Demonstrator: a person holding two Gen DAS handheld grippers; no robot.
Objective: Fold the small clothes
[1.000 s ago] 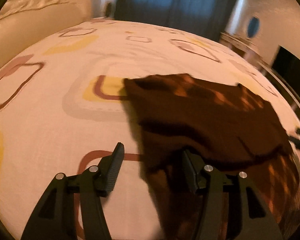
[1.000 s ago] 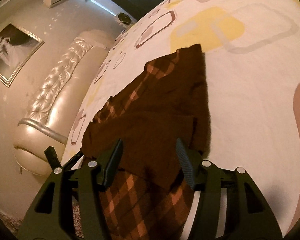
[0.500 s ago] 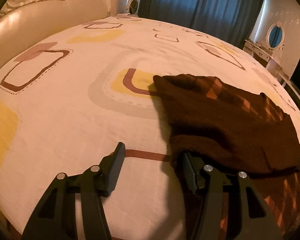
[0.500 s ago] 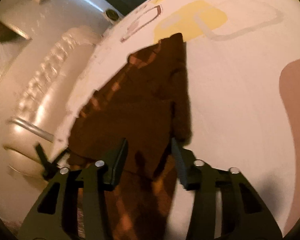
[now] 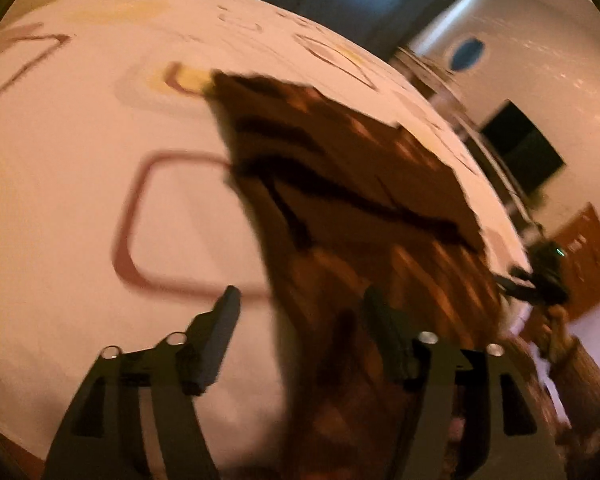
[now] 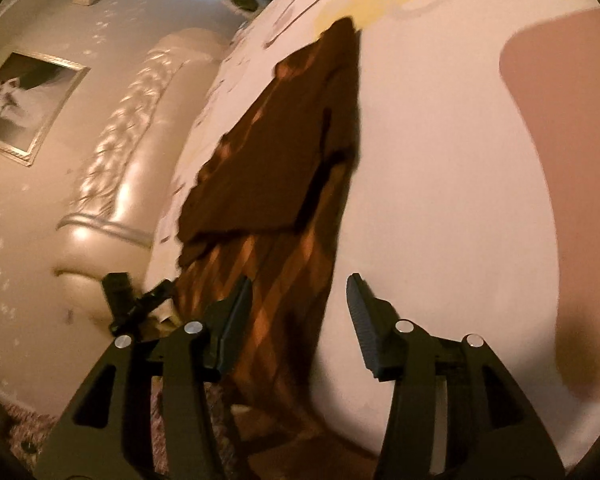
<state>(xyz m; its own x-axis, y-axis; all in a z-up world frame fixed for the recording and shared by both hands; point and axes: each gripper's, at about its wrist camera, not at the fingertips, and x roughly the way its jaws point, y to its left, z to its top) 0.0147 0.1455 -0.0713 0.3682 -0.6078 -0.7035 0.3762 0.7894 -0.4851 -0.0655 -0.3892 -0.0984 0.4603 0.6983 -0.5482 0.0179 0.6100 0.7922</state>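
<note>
Dark brown checked cloth garment point(image 5: 340, 184) stretching lengthwise from lower centre to upper left; left gripper point(image 5: 300, 316) and right gripper point(image 6: 300, 300) both opening, unclamped, straddling its near edge.

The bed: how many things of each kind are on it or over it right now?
Brown checked garment: 1
Grippers: 2, the left gripper and the right gripper, both with jaws opening and pressing on nothing
Patterned bed cover: 1
Total: 4
</note>
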